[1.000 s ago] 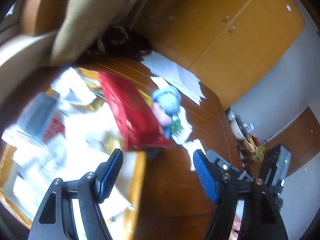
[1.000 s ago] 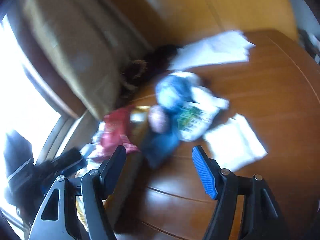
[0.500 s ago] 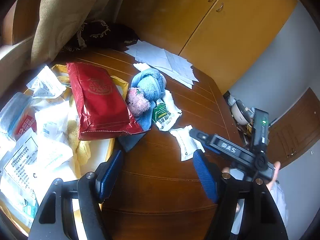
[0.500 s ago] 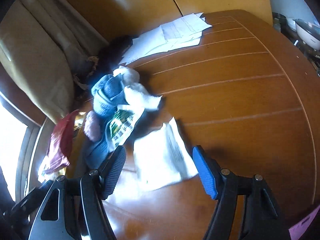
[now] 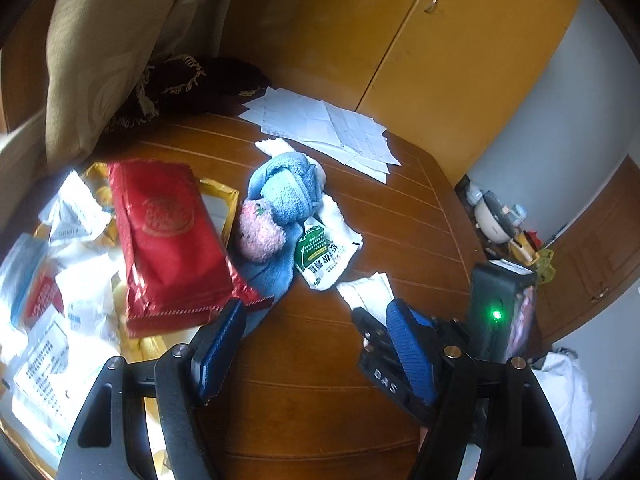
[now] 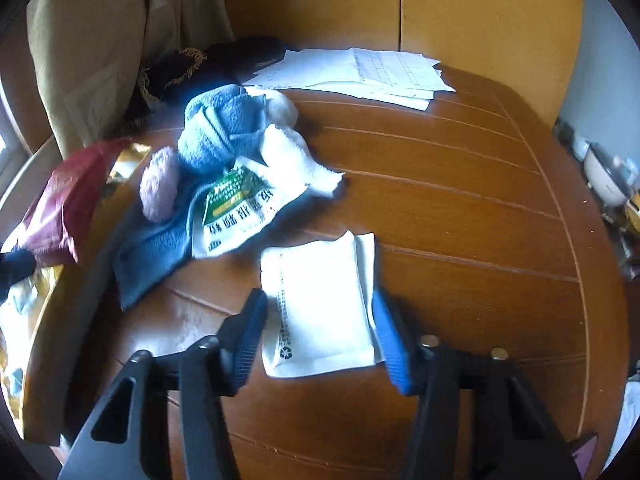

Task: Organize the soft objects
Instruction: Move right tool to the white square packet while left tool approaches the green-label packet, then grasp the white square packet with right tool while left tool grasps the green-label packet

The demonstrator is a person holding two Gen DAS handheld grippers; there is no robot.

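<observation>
Two grippers were recorded over a wooden table (image 6: 460, 208). The right gripper (image 6: 318, 334) was found lower and nearer the table than half a second before, when the flat white packet (image 6: 320, 300) had lain ahead of its fingertips; the packet was now bracketed between the two fingers, flat on the wood. Its jaws were closing, down from nearly full spread a moment earlier. No buckling or lift of the packet was seen, so the pads were judged not yet to be pressing on it.

The left gripper (image 5: 308, 350) was held wide open with nothing between its fingers, unchanged in spread over the last second, above bare wood just beside the red foil bag (image 5: 170, 240). In the left wrist view the right gripper was seen close alongside, over the same packet.

Soft items were noted grouped further back: a blue towel (image 6: 216, 132), a pink plush ball (image 6: 160, 184), a white cloth (image 6: 296, 156) and a green-printed sachet (image 6: 236, 212) lying on the towel. A yellow tray (image 5: 218, 196) of packets was seen at the left.

The change was taken to mean that a pick of the white packet was under way, presumably for transfer to the tray; the grasp was judged incomplete.
</observation>
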